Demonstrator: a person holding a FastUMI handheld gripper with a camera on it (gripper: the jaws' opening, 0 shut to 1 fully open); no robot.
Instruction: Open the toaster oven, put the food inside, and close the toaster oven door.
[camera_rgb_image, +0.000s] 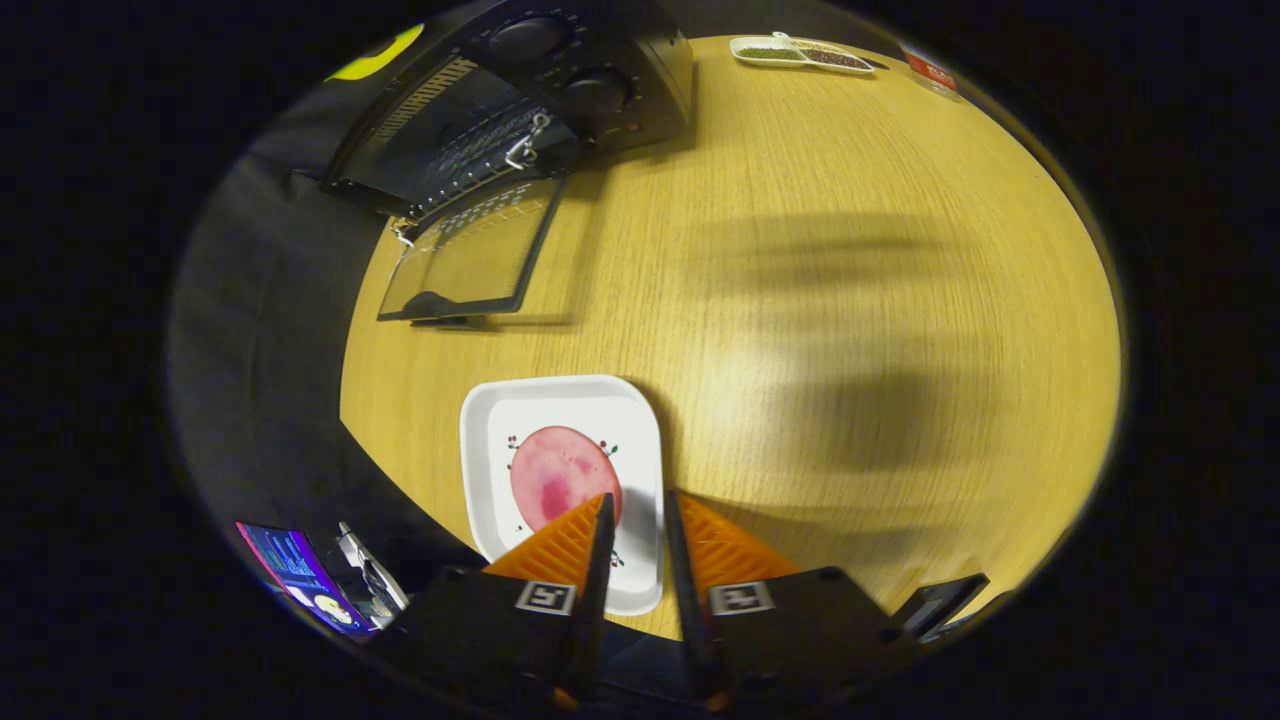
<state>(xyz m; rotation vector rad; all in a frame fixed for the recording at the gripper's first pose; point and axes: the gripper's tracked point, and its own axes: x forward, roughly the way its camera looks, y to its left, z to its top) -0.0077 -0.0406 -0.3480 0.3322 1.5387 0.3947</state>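
Food on plate, under empty gripper

White plate (red sprigs), pink food, black toaster oven, orange fingers.

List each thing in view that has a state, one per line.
Toaster oven: door open, folded down flat above the table.
Plate: on the table, holding a pink slice of food.
Gripper: fingers slightly apart, empty, over the plate's near edge.
Condiment dish: at the far table edge, filled.
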